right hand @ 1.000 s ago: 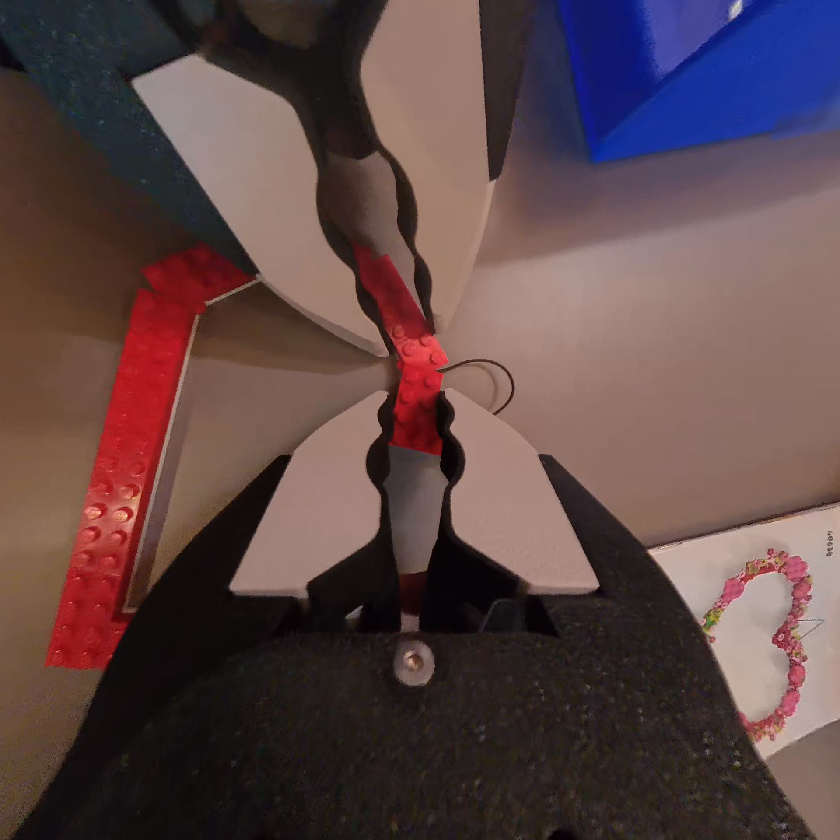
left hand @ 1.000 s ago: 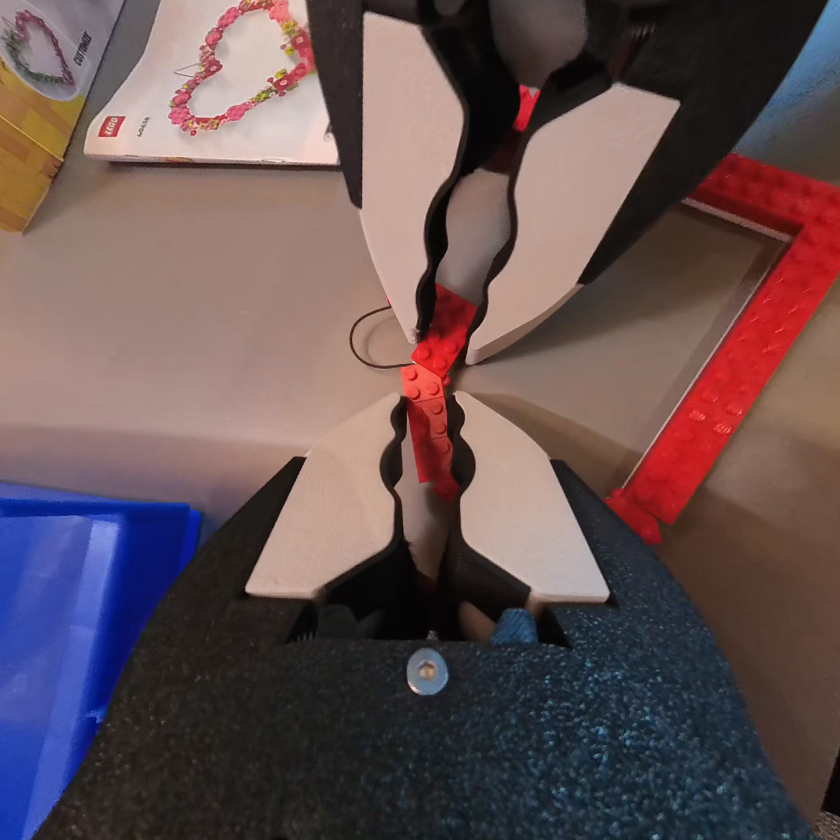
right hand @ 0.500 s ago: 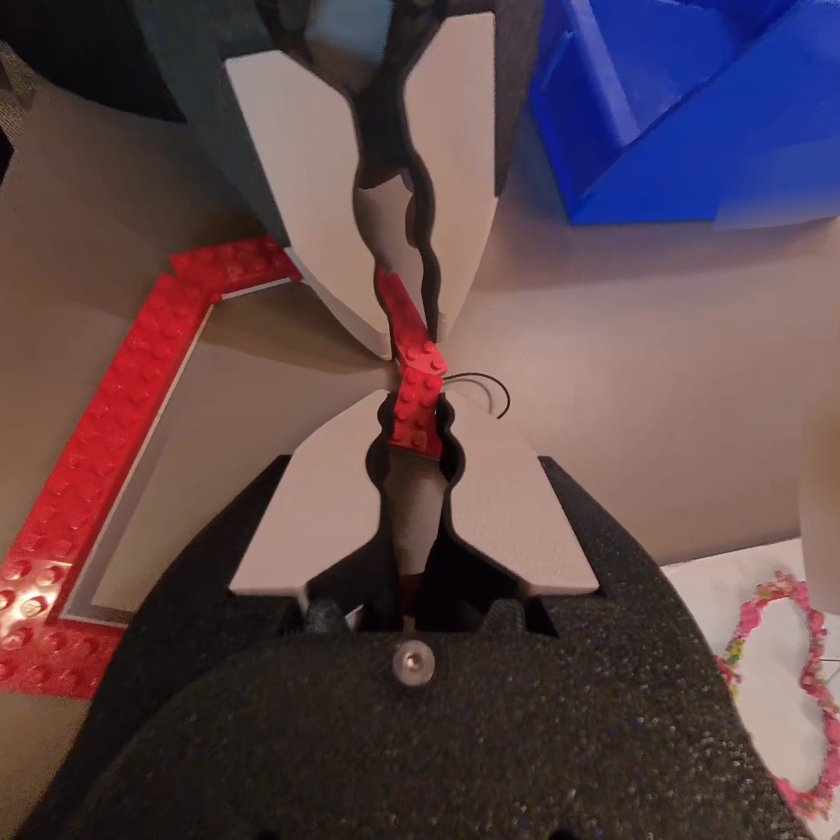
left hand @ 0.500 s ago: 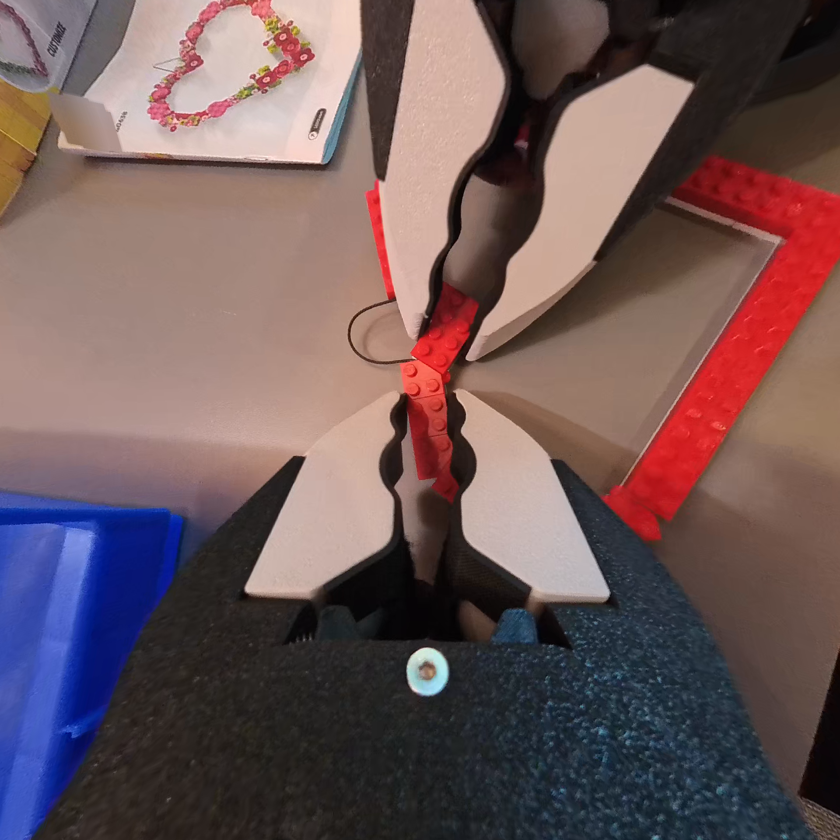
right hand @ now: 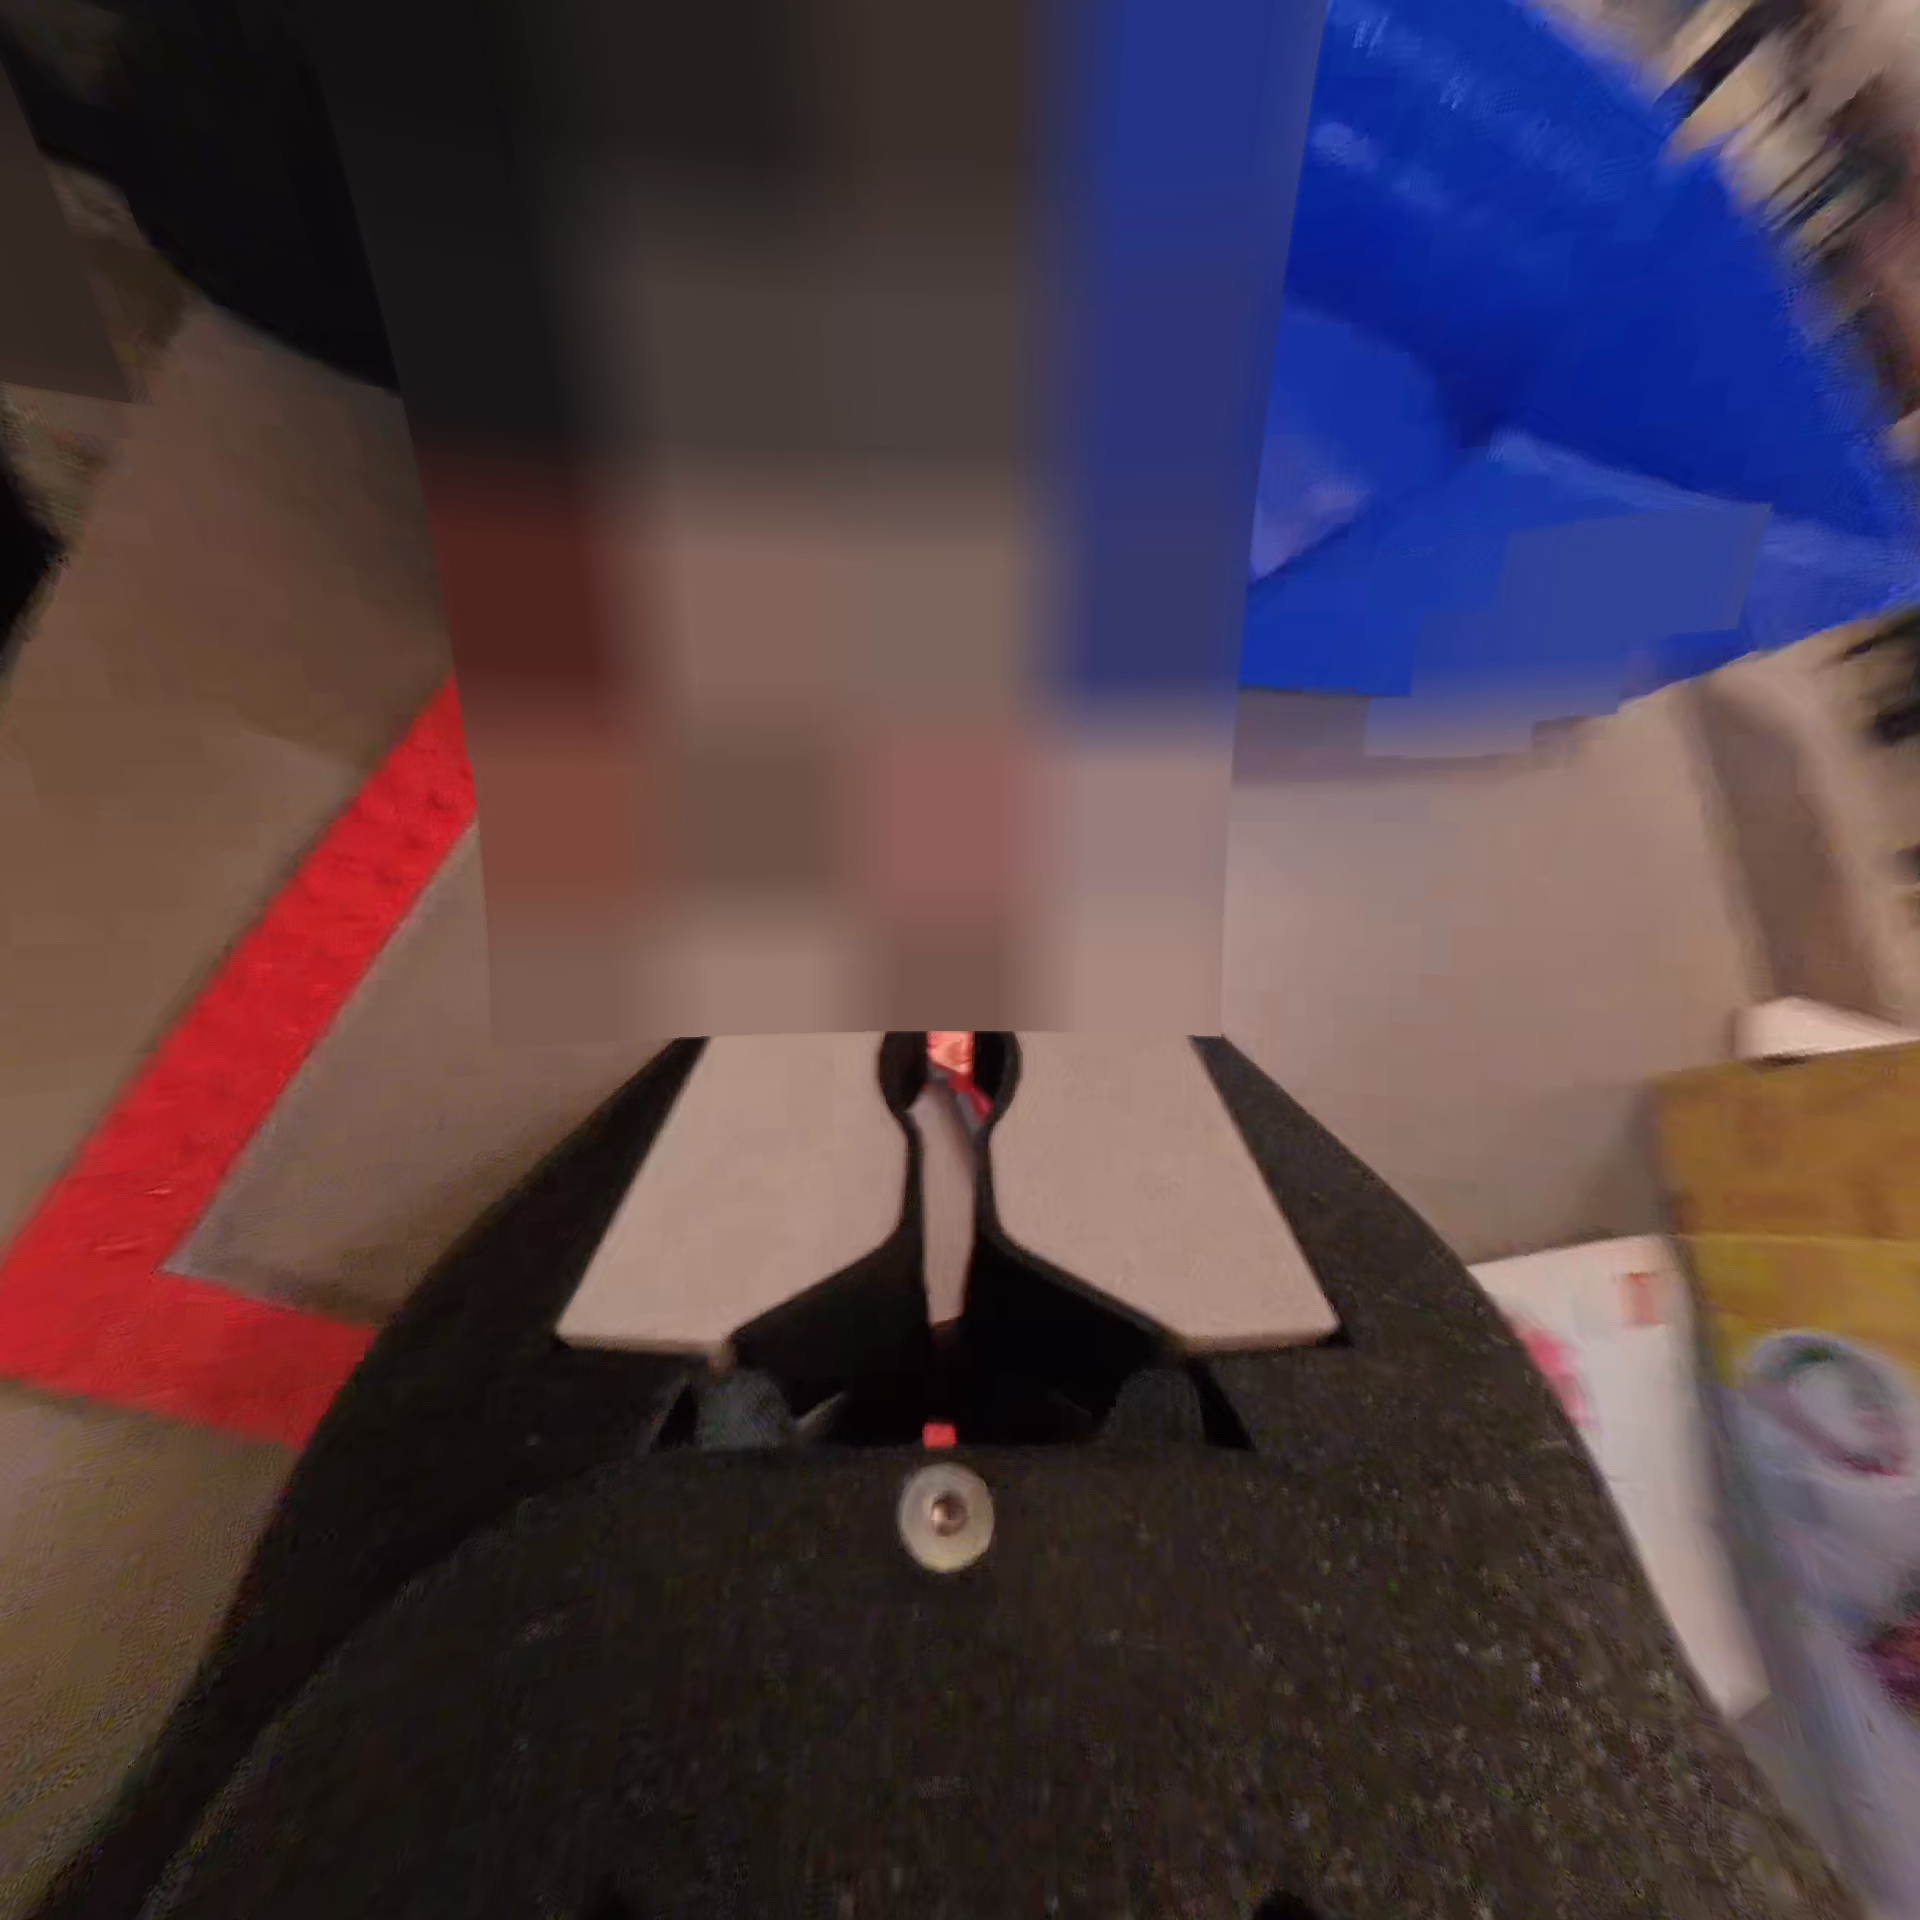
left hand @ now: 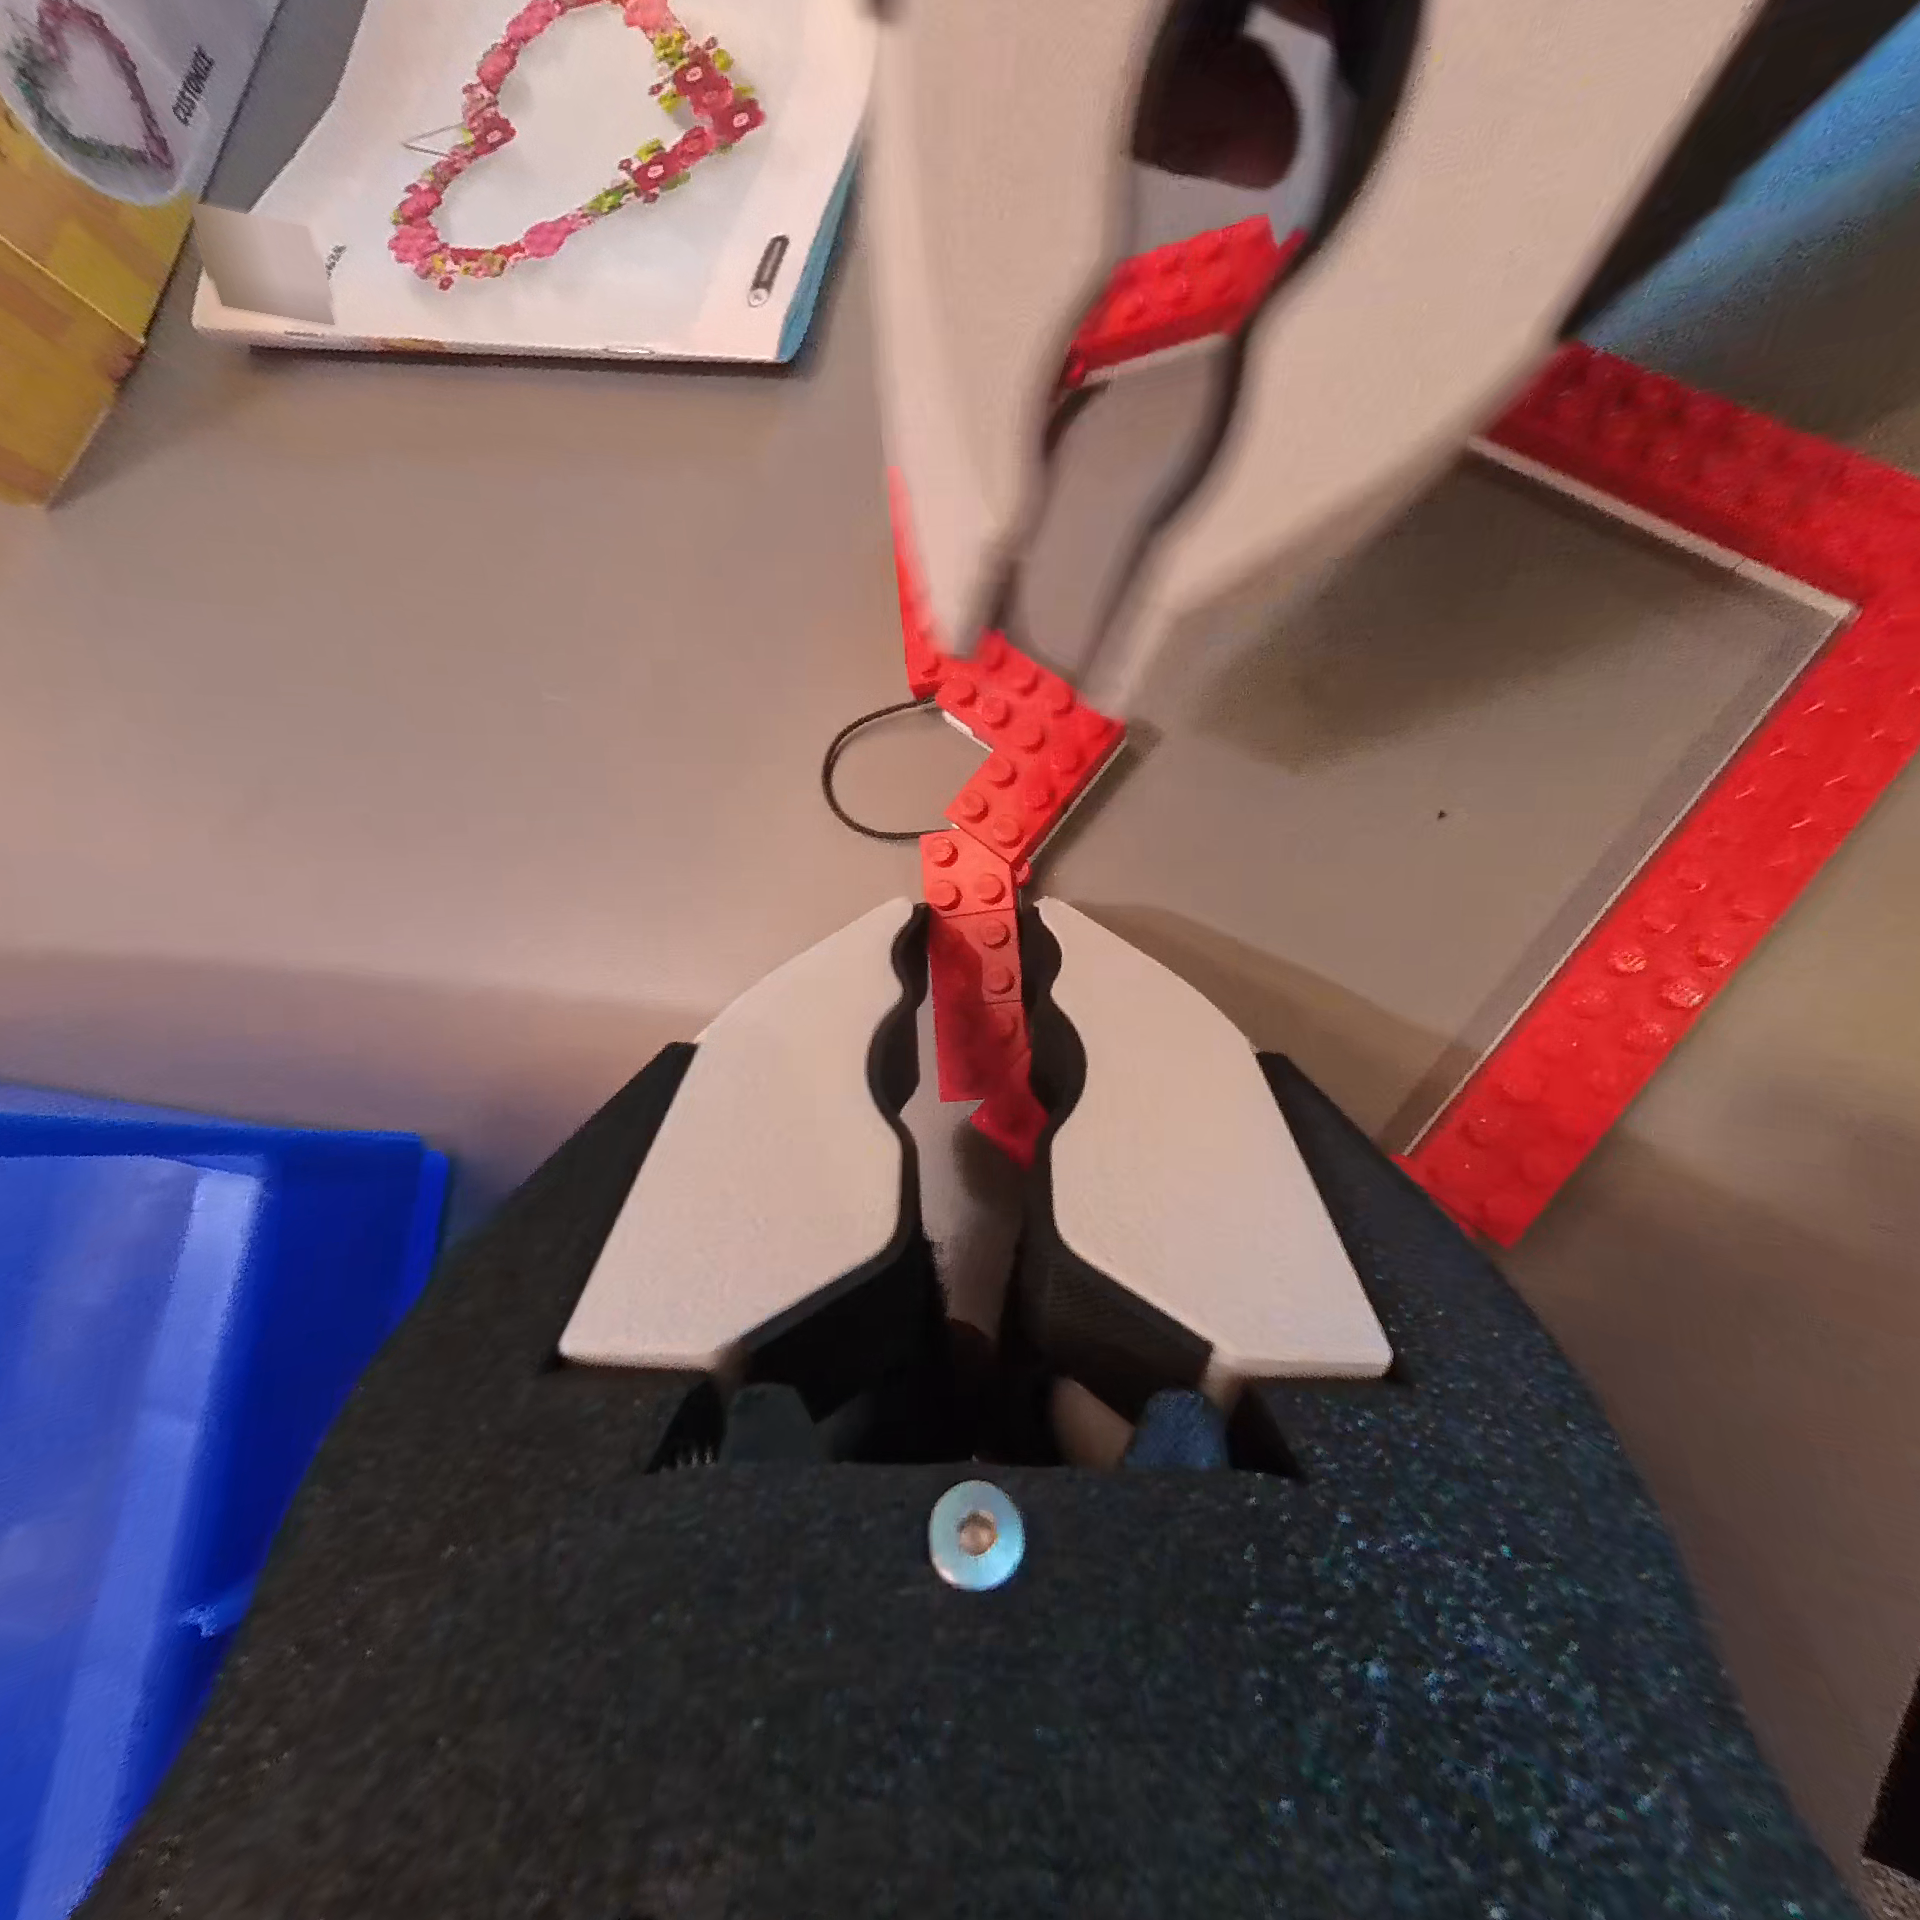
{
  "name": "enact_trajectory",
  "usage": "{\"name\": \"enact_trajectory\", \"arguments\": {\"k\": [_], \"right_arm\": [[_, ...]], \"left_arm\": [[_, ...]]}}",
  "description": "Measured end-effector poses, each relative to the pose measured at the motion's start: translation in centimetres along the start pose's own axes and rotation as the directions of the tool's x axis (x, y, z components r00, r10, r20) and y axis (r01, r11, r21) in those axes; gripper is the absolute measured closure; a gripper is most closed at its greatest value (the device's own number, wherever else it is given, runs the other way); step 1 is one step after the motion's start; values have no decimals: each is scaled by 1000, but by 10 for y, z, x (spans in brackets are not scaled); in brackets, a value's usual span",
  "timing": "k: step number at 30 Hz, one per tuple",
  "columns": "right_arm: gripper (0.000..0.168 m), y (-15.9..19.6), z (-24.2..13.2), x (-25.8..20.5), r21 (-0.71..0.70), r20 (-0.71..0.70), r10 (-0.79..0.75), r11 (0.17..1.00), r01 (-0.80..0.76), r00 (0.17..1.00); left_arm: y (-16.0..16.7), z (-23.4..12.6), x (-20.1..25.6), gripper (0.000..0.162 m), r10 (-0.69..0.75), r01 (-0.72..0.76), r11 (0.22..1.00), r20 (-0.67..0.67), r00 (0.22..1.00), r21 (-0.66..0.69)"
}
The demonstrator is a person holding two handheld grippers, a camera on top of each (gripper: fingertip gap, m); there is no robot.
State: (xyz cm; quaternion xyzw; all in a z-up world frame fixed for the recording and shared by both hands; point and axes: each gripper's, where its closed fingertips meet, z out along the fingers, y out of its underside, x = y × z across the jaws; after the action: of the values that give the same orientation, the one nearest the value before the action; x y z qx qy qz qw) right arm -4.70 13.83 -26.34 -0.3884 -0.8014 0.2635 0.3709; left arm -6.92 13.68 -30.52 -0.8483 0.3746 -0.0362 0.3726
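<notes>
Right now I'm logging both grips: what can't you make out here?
- Right gripper fingertips: right wrist view, under a mosaic patch; left wrist view, motion-blurred.
- Red brick strip lower end: left wrist view, hidden between left gripper fingers.
- Blue bin: cut off by the frame edge.

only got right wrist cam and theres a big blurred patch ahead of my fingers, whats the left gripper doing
Observer: The left gripper is shut on one end of a red brick strip.
Operator: where does the strip go from there
Observer: It zigzags away to the tips of the right gripper. Those tips are motion-blurred, so I cannot tell whether they grip it.
Operator: anything else near it
Observer: A thin black loop lies on the table, just left of the strip.
</notes>
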Motion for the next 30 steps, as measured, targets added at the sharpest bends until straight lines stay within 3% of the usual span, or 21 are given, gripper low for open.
{"name": "enact_trajectory", "arguments": {"k": [1, 2, 4, 5, 9, 10, 13, 17, 30], "right_arm": [[137, 2, 3, -2, -34, 71, 112, 993, -110, 991], [121, 5, 7, -5, -89, 124, 222, 973, -212, 967], [131, 13, 17, -7, -220, 157, 352, 923, -315, 923], [138, 17, 22, -6, -263, 140, 364, 910, -320, 921], [140, 30, 36, -12, -409, 87, 361, 863, -297, 928], [151, 30, 37, -10, -410, 62, 370, 856, -314, 927], [152, 29, 37, -8, -358, 43, 343, 882, -306, 938], [152, 28, 36, -5, -128, 52, 419, 903, -410, 906], [153, 25, 30, -2, -62, 124, 503, 864, -499, 855]], "left_arm": [[0, 0, 0, 145, -11, 11, 1000, -9, 1000, 3], [0, 0, 0, 145, -20, 21, 1000, -15, 1000, 3], [0, 0, 0, 145, -17, 17, 1000, -12, 1000, 3], [0, 0, 0, 145, -14, 14, 1000, -8, 1000, 3], [0, 0, 0, 145, -8, 8, 1000, 0, 1000, 4], [0, 0, 0, 145, -6, 6, 1000, 2, 1000, 3], [1, 0, -1, 145, -7, 7, 1000, 11, 1000, 5], [0, 0, 1, 144, 9, -9, 1000, 5, 1000, 17], [-3, -2, 3, 143, 24, -24, 999, 6, 1000, 41]]}}
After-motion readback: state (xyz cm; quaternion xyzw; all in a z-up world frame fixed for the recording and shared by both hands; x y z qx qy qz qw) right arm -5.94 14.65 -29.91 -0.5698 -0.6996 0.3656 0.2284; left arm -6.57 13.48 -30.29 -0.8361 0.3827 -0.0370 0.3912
